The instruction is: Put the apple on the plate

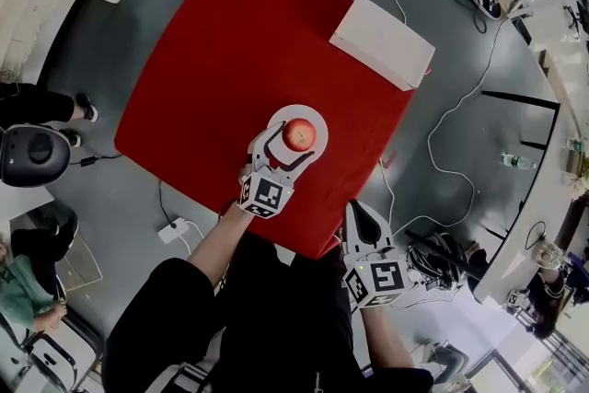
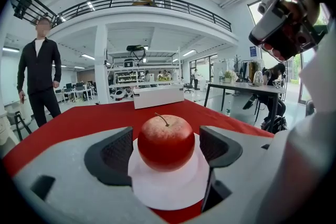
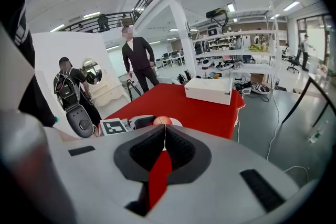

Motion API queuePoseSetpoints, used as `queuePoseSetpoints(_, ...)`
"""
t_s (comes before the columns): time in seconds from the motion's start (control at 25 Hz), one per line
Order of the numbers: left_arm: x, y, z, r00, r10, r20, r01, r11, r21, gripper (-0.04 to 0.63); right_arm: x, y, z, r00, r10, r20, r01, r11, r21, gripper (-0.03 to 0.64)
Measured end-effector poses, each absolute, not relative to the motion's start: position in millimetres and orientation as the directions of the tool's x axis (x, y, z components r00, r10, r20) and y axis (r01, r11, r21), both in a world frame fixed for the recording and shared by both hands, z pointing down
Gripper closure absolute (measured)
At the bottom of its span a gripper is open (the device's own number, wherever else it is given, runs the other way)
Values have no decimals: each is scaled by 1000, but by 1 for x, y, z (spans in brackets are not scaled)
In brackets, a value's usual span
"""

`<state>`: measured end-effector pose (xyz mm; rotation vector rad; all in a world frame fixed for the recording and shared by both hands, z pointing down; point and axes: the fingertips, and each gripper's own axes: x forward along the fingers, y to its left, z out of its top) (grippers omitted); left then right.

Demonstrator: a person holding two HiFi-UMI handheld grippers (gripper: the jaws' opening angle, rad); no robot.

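Left gripper view: left tool [image 2: 165, 148] agape round apple [image 2: 166, 140] – plate [image 2: 169, 191] half-hidden; right tool [image 3: 164, 145] closed.

Jaws of the left gripper [image 2: 167, 139] flank the apple [image 2: 166, 145], narrow gaps beside.

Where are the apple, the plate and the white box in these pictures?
apple [image 2: 166, 143], left gripper view, its red front
plate [image 2: 168, 191], left gripper view, its bare near edge
white box [image 1: 385, 40], head view, its top face
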<state>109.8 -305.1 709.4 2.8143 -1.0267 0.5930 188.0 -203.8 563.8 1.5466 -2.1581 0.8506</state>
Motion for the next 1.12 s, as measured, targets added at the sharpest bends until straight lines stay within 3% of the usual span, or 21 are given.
queuePoseSetpoints(0.64,91,-289,654,715,-627,309,-644,-763,-59,221,171,-198,541,-332,-771,543,-940,225,-256,604)
queuePoseSetpoints(1.12,60,-260,564,696,-692,194,-679,-721,-136,558,158,-201,513,-332,-818,470,-939,242,-242,604)
